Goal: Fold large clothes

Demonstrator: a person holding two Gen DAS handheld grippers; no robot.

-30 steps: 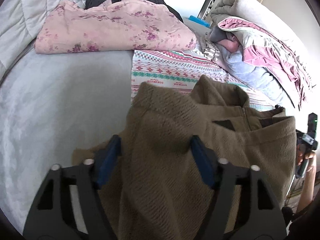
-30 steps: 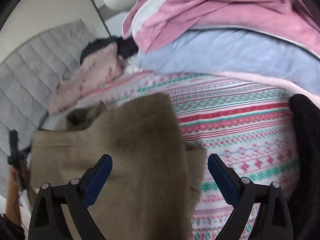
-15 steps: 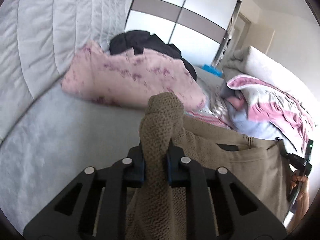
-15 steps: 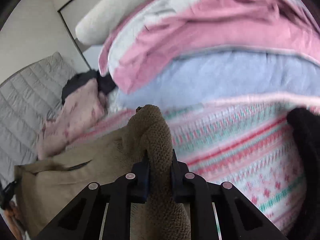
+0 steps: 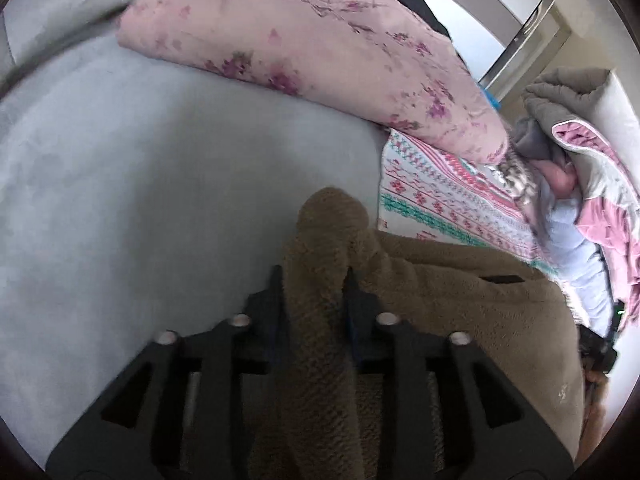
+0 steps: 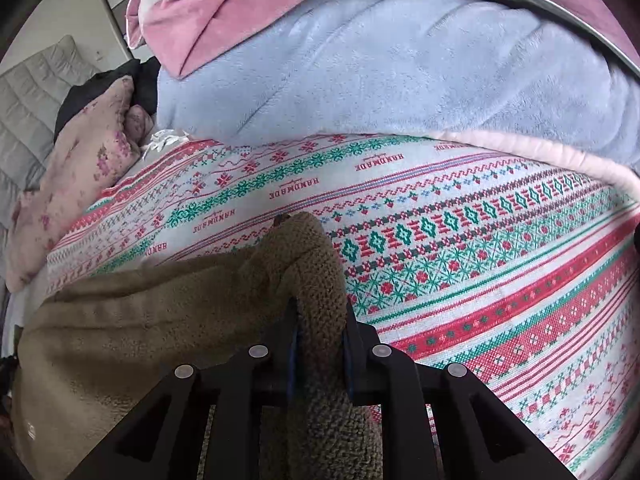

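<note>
a: where's the brown fleece garment (image 5: 460, 312)?

b: on the patterned blanket (image 6: 460, 248), its near part spilling off toward the grey bed surface (image 5: 140, 200).

a: and the grippers?

b: left gripper (image 5: 314, 280) is clamped on a bunched fold at one corner; right gripper (image 6: 318, 316) is pinched tight on another fold of it.

a: anything near the blanket?

b: a pink floral quilt (image 5: 320, 48) lies at its far edge, a pale blue fleece (image 6: 380, 72) just behind it.

Right claw (image 6: 319, 334) pinches brown fleece (image 6: 132, 320)
</note>
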